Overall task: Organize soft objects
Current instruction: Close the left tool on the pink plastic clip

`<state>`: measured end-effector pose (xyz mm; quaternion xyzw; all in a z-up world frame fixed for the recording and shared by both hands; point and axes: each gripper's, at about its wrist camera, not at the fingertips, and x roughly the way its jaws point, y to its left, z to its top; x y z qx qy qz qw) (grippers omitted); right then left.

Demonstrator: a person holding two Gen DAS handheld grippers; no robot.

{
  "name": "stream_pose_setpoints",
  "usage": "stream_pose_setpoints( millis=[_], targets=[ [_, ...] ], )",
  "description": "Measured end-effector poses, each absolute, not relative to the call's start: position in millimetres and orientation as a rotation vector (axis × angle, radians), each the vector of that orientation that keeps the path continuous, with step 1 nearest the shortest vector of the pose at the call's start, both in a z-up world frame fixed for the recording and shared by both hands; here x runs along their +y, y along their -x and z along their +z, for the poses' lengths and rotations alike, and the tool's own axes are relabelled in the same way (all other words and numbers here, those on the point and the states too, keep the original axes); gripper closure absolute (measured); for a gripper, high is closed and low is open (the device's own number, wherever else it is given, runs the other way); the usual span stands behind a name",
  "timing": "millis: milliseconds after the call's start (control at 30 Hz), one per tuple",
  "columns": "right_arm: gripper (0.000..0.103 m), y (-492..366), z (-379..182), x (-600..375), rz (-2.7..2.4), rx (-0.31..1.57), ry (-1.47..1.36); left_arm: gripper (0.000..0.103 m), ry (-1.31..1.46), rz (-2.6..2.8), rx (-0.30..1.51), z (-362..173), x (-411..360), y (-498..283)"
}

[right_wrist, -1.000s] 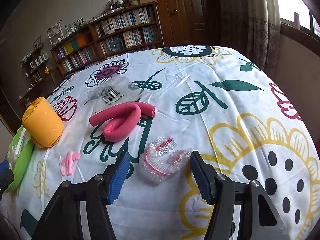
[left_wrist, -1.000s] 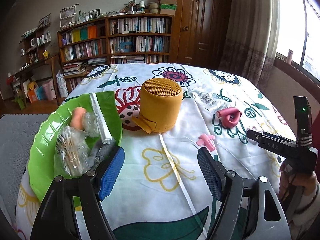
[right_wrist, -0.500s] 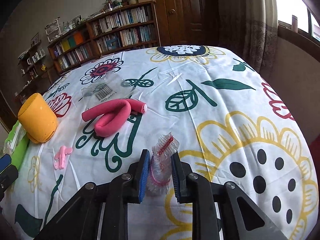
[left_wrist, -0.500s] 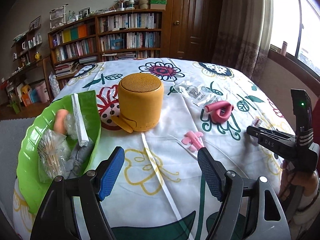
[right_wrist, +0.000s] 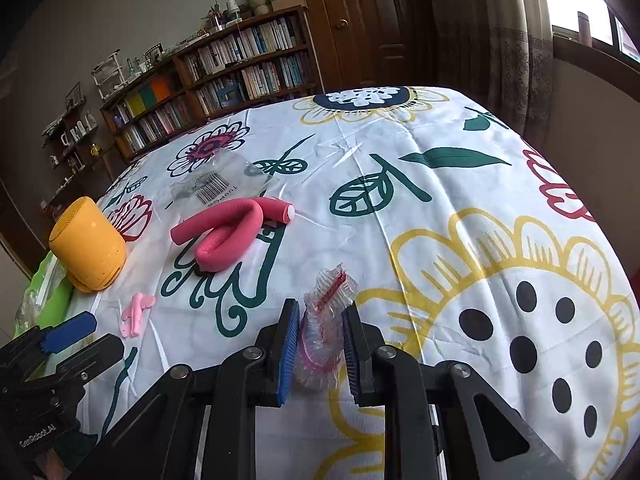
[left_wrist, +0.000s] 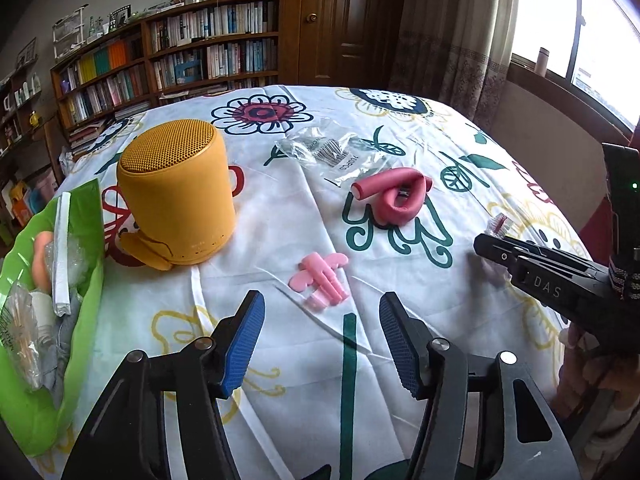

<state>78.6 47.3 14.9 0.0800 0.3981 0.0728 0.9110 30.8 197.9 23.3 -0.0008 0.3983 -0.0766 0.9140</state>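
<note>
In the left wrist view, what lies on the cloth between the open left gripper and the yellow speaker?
Nothing: between the left gripper and the yellow speaker the tablecloth is bare. The small pink clip lies off to the right of that stretch.

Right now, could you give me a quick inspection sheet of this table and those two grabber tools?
Surface: table under a white floral cloth, wrinkled.
Job's things: clear crinkly plastic piece with pink trim in the right tool; bent pink foam roller and small pink piece lying loose; green tray at the left edge already holding bagged items.
Clutter: yellow speaker upright beside the tray; clear barcode bag behind the roller.
Grippers: left gripper open, empty; right gripper shut on the plastic piece.
Cables: nothing seen.
Surroundings: bookshelves, wooden door, curtained window.
</note>
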Motion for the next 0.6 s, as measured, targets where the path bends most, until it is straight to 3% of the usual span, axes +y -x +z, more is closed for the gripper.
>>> stream_pose_setpoints(
  millis=[167,567,600],
  targets=[
    [0.080,-77.9,14.3,44.3,0.159,0.818,-0.188,0.062,0.006,-0.136,0.855,10.0,197.8,-48.5],
    [0.080,-76.6,13.9,41.2,0.168,0.816,-0.207,0.062,-0.001,-0.133,0.840,7.3,194.1,-58.2],
    [0.080,-76.7,14.0,41.3,0.168,0.816,-0.207,0.066,-0.006,-0.131,0.835,6.9,193.4,-58.3]
  ],
)
